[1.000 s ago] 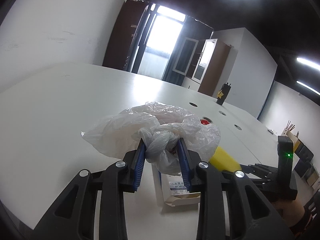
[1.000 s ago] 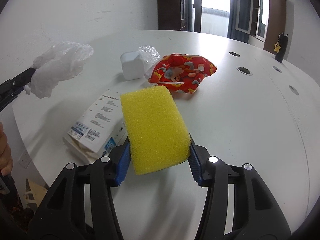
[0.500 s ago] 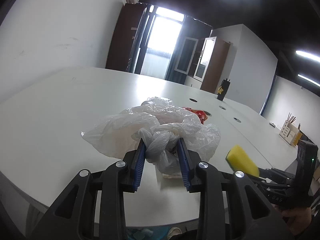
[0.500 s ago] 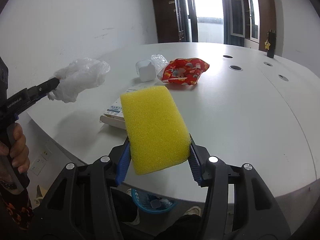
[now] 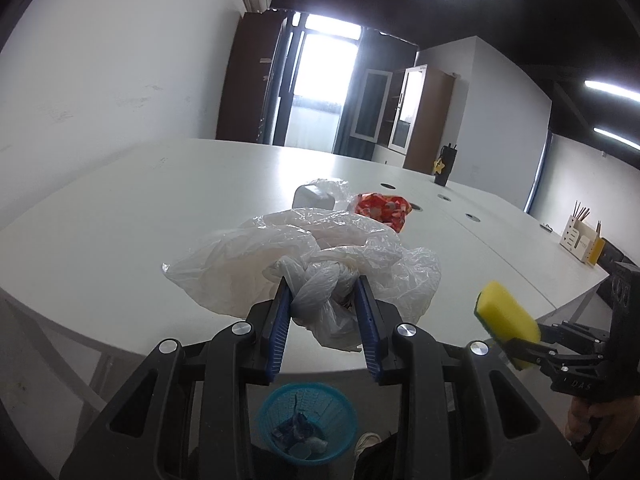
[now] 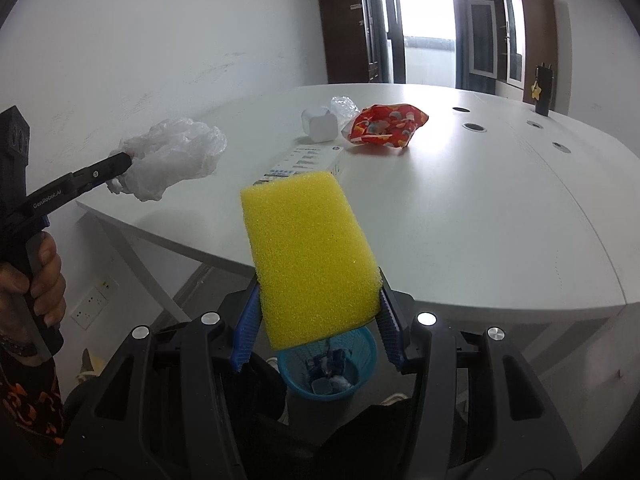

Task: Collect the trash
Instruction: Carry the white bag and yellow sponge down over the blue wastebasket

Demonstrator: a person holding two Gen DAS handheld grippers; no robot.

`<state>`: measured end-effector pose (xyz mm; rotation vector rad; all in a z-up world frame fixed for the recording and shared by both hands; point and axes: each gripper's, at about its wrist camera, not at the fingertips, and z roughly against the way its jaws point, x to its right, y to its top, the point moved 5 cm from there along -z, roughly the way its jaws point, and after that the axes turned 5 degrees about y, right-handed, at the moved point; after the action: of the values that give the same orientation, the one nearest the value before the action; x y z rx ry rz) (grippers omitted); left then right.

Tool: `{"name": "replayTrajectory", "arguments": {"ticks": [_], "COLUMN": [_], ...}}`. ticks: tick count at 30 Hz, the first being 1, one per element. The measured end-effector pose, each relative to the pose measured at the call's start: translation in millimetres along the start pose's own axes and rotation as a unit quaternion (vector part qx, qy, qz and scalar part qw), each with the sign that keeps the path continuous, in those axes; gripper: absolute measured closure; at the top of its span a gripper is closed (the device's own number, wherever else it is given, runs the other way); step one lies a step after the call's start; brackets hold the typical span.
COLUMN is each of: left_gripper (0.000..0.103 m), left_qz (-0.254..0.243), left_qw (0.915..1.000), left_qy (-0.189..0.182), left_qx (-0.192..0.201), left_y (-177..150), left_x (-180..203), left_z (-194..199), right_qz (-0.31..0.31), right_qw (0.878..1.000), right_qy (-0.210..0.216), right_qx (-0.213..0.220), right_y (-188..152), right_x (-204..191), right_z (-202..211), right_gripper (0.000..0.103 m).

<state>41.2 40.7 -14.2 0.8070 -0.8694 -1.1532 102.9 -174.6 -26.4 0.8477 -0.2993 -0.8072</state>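
Left wrist view
Left gripper (image 5: 323, 300): its blue pads are pinching the knotted neck of a crumpled translucent white plastic bag (image 5: 312, 256), which is hanging in the air at centre frame, in front of the table edge.
Basket: a round blue mesh plastic wastebasket (image 5: 306, 420) is sitting on the floor at bottom centre, directly under the jaws, with some scraps already lying in it.
Right gripper (image 5: 516, 346): at the lower right, it is clamping a rectangular yellow foam sponge (image 5: 506, 318) off to the side of the basket.
Risk: the bag is light and billowy, so on release it may be drifting sideways or clinging to a pad, and landing on the floor beside the rim.

Right wrist view
Right gripper (image 6: 316, 324): its jaws are squeezing the lower end of the yellow sponge (image 6: 308, 256), which is standing up at centre frame and hiding part of the blue basket (image 6: 360, 364) below it.
Left gripper (image 6: 120, 166): at the left edge, it is gripping the white bag (image 6: 172, 158) beyond the rounded white table (image 6: 480, 220).
Left on table: a red patterned foil wrapper (image 6: 386, 126), a small white cube-shaped box (image 6: 319, 126) and a flat white printed carton (image 6: 308, 160) are lying in the upper middle.
Risk: the sponge is blocking the view of the rim, so a drop may be misjudged; springy foam may also bounce off the edge and out.
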Motion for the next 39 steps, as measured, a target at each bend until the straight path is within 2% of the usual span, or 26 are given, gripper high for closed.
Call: {"name": "replayTrajectory", "arguments": {"ticks": [8, 10, 18, 22, 34, 39], "left_gripper": [0.072, 0.072, 0.073, 0.074, 0.076, 0.077], "left_qz": [-0.001, -0.01, -0.011, -0.046, -0.067, -0.073], "left_qw": [0.9998, 0.9996, 0.9941, 0.9923, 0.9855, 0.9811], "left_qy": [0.005, 0.002, -0.016, 0.012, -0.002, 0.0], "left_qx": [-0.019, -0.027, -0.106, -0.115, -0.156, -0.179], "left_y": [-46.0, -61.3, -110.9, -128.8, -170.1, -189.6], "left_x": [-12.6, -11.9, -9.0, -2.7, 12.8, 15.2], "left_z": [32.0, 34.7, -5.7, -20.7, -18.2, -30.5], "right_qz": [-0.02, -0.012, -0.027, -0.032, -0.053, -0.062], "right_qw": [1.0, 1.0, 0.997, 0.996, 0.991, 0.989], "right_qy": [0.006, -0.009, 0.004, 0.009, 0.021, 0.025], "right_qx": [-0.004, -0.012, -0.068, -0.086, -0.122, -0.134], "right_y": [-36.4, -48.3, -94.7, -108.4, -141.6, -156.9], "right_x": [-11.8, -14.8, -16.5, -13.1, -2.5, 0.7], "right_z": [7.0, 4.8, -17.4, -28.0, -59.0, -71.6], "right_gripper": [0.055, 0.055, 0.055, 0.055, 0.055, 0.055]}}
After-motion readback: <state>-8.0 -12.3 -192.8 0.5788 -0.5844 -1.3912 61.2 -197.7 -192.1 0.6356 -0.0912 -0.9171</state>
